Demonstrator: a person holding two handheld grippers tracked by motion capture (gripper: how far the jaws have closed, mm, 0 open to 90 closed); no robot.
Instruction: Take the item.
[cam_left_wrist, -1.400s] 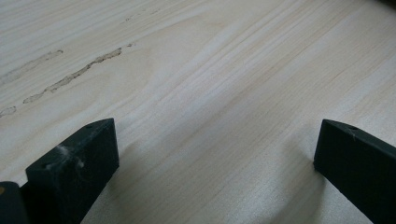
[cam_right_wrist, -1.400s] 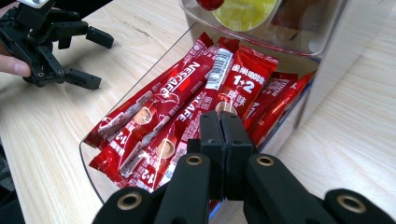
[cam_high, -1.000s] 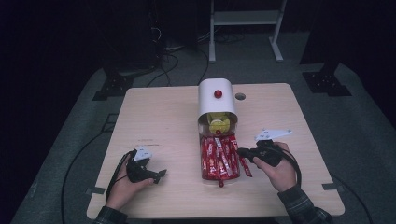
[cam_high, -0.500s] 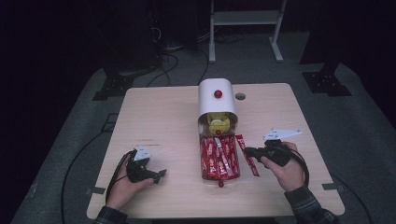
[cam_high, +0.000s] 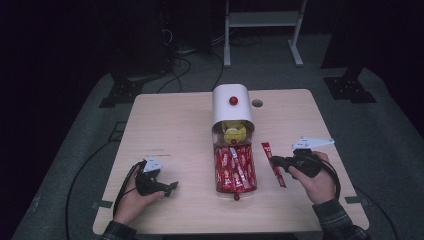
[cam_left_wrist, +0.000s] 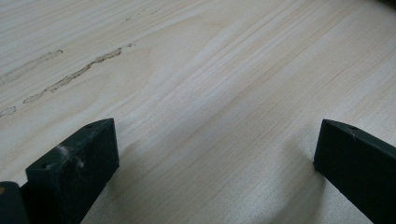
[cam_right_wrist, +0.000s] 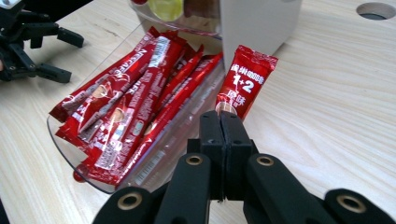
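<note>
Right gripper (cam_right_wrist: 223, 122), clamped on one red sachet (cam_right_wrist: 243, 81), has drawn it clear of the tray (cam_high: 218, 186), extraction done

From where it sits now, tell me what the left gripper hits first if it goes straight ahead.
Probably the clear tray of red sachets. The left gripper, fingers open, rests low on the table pointing toward the tray's near end. Its own view shows bare wood just ahead, so depth is uncertain.
</note>
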